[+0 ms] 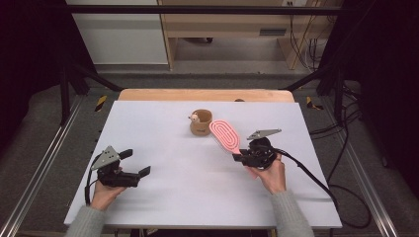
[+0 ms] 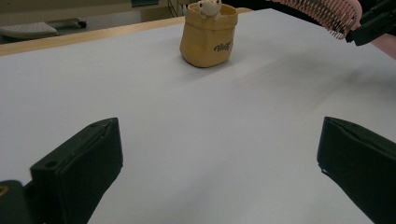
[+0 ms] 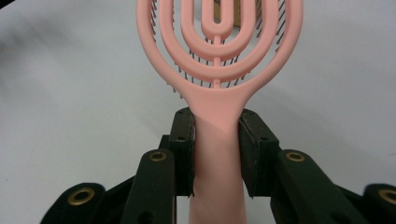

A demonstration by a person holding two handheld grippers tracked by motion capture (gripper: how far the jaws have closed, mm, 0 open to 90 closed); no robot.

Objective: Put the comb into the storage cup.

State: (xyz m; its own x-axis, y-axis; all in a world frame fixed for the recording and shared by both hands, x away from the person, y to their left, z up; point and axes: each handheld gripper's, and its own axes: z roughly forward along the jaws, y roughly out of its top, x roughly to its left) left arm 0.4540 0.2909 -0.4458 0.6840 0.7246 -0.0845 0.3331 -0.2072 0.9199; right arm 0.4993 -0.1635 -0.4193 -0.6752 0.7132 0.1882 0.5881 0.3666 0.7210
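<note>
A pink vented hairbrush hangs above the white table, its head pointing toward a small tan pouch with a little toy figure at its rim. My right gripper is shut on the brush's handle, both pads pressed against its sides. The bristles face downward. My left gripper rests low at the table's front left with its jaws wide apart and nothing between them. From the left gripper view, the pouch stands well ahead of the open jaws.
The white tabletop covers a wooden board whose far edge shows behind it. Black frame bars and cables run along both sides. A cable trails from the right gripper over the table's right edge.
</note>
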